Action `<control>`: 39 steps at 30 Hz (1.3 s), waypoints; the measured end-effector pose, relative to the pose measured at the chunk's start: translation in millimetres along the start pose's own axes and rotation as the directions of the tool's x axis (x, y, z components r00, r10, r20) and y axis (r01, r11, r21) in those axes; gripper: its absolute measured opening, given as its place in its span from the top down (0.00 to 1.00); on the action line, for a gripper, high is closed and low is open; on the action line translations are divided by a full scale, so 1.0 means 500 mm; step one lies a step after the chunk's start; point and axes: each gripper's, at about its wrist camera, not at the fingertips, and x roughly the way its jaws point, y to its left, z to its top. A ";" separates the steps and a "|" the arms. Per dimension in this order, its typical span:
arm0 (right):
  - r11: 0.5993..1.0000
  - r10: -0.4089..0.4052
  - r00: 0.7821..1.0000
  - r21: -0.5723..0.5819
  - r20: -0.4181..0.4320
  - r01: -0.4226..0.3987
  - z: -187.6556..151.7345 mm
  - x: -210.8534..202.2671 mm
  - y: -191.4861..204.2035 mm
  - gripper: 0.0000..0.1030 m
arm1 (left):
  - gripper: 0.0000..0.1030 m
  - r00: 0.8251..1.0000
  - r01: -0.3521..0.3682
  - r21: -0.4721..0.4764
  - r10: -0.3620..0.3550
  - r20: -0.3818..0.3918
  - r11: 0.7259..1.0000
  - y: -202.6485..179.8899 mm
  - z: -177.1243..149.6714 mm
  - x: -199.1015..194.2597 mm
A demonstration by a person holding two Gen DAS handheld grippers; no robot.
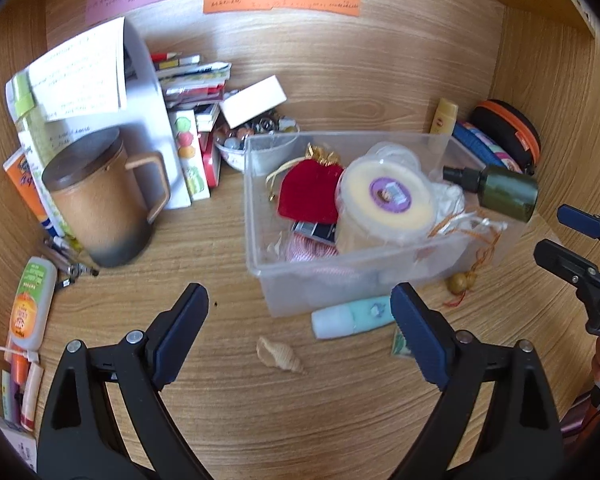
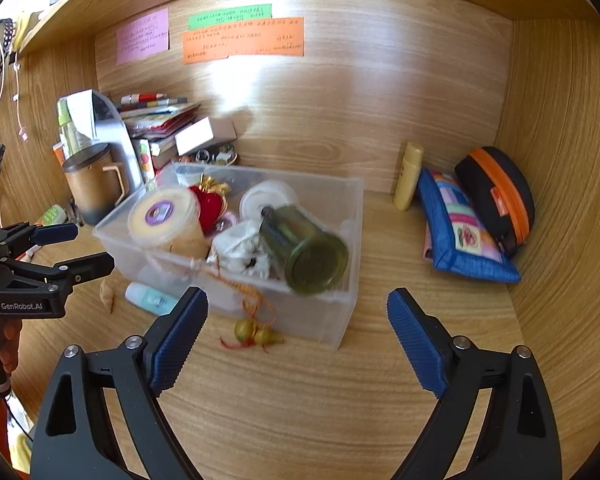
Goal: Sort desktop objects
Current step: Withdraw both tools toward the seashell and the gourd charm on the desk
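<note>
Grippers, left (image 1: 300, 332) and right (image 2: 298, 336), both gape empty before the clear bin (image 2: 340, 312); a green bottle (image 2: 304, 250), somewhat blurred, lies inside.

One clear bin (image 2: 352, 240), one brown mug (image 1: 100, 208), three wall notes (image 2: 242, 40), two zip pouches (image 2: 460, 232).

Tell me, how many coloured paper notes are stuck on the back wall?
3: a pink note on the left, a green note to its right, and an orange note just below the green. None seem hidden.
</note>
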 end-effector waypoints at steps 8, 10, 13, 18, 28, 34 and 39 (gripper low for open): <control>1.000 0.029 0.995 0.012 -0.091 -0.028 -0.045 0.041 0.012 0.12 | 0.09 0.997 -0.028 -0.005 0.028 -0.069 1.000 0.025 -0.039 0.032; 0.999 0.039 0.993 0.021 -0.116 -0.037 -0.055 0.055 0.014 0.13 | 0.09 0.996 -0.030 -0.010 0.029 -0.086 1.000 0.032 -0.047 0.041; 0.999 0.048 0.989 0.030 -0.140 -0.045 -0.065 0.074 0.020 0.12 | 0.09 0.994 -0.029 -0.018 0.027 -0.106 0.999 0.043 -0.056 0.055; 0.997 0.067 0.980 0.044 -0.187 -0.059 -0.073 0.106 0.028 0.13 | 0.09 0.991 -0.020 -0.025 0.016 -0.132 0.999 0.057 -0.061 0.079; 0.998 0.061 0.974 0.047 -0.217 -0.052 -0.068 0.131 0.041 0.14 | 0.09 0.988 -0.017 -0.004 0.017 -0.154 1.000 0.050 -0.068 0.101; 1.000 0.026 0.967 0.001 -0.252 -0.027 -0.073 0.144 0.062 0.26 | 0.10 0.987 -0.031 0.011 0.032 -0.160 0.999 0.045 -0.068 0.103; 1.000 0.031 0.965 0.005 -0.261 -0.031 -0.072 0.146 0.072 0.30 | 0.15 0.987 -0.033 0.009 0.034 -0.155 0.999 0.042 -0.068 0.103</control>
